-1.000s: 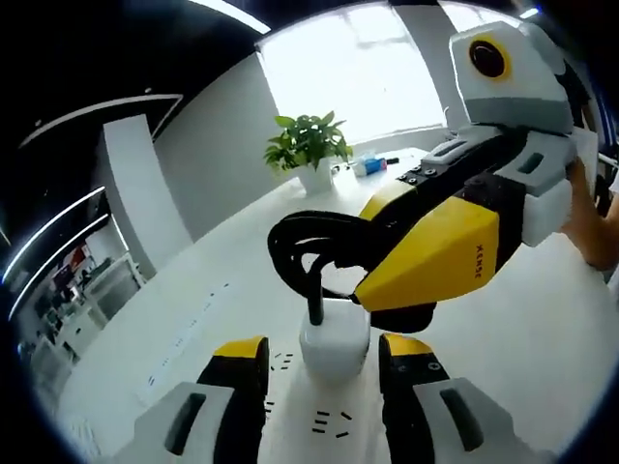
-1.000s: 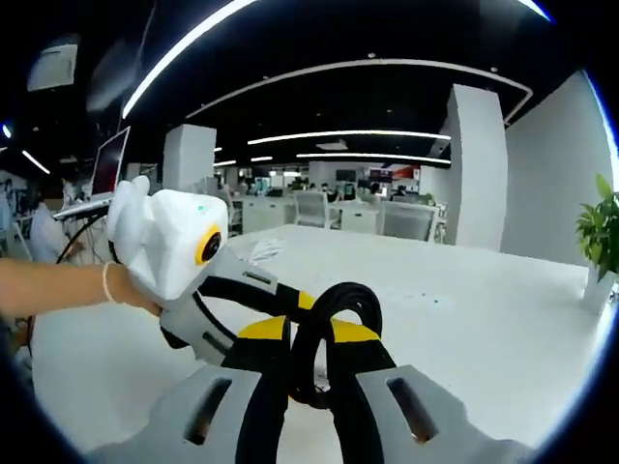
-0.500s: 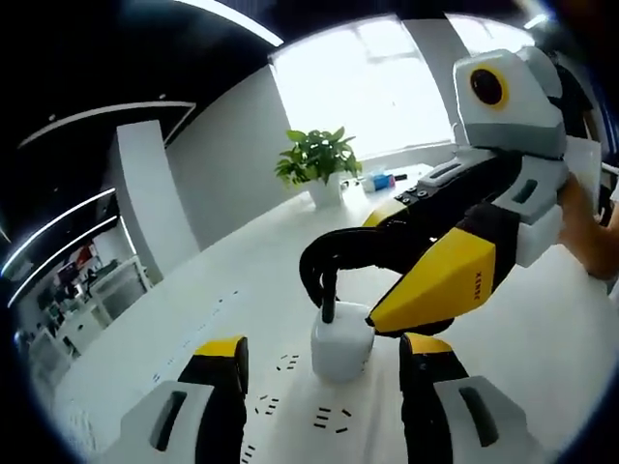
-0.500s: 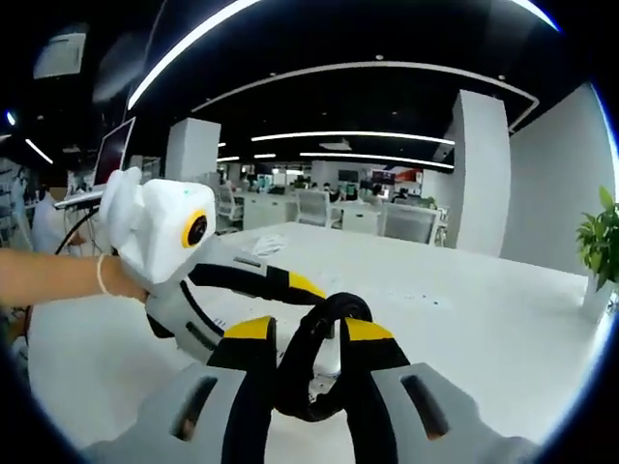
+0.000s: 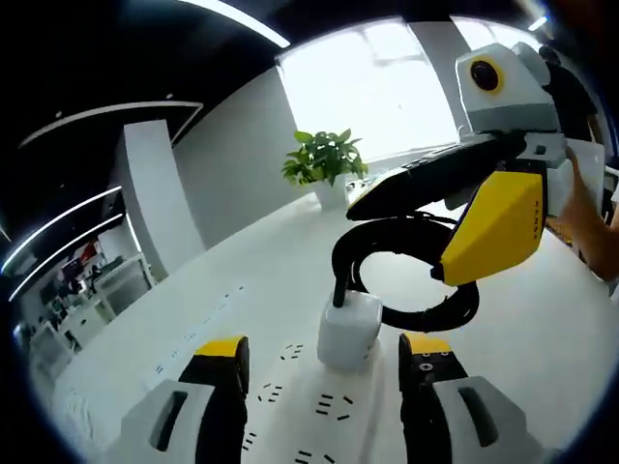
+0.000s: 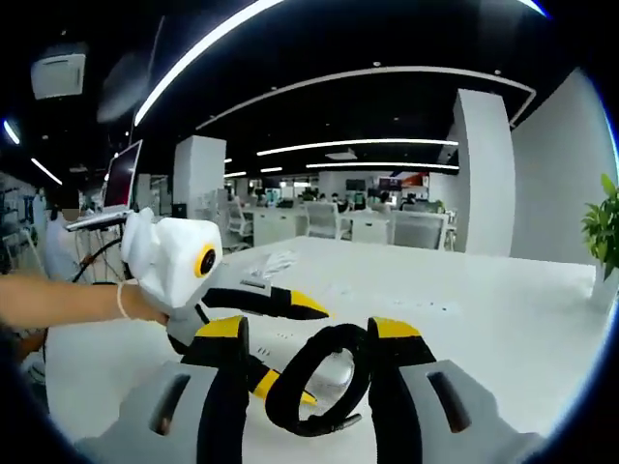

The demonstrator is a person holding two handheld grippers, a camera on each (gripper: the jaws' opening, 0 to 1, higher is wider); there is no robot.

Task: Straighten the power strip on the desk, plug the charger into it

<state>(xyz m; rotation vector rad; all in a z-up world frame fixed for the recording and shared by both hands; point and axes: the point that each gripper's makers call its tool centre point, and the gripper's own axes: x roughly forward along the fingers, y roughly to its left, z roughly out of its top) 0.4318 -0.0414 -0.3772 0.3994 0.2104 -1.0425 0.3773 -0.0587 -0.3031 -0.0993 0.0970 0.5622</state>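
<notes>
A white charger (image 5: 348,332) stands plugged into the white power strip (image 5: 300,382), which lies on the desk between the jaws of my left gripper (image 5: 324,348). Those jaws stand wide apart, so the left gripper is open and touches nothing. The charger's black cable coil (image 5: 406,280) loops up from its top. My right gripper (image 5: 397,242) comes in from the right, one jaw above the coil and the yellow one beside it. In the right gripper view, my right gripper (image 6: 309,329) is open, and the coil (image 6: 314,391) sits loose between its jaws.
The white desk (image 5: 242,261) stretches far ahead. A potted plant (image 5: 324,159) stands at its far end, also visible as the plant (image 6: 607,222) at the right edge. A laptop (image 6: 121,179) sits at the left. A person's arm (image 6: 77,302) holds the left gripper.
My right gripper has opened and let go of the black cable coil, which now sits loose between its jaws. The left gripper stays open around the charger.
</notes>
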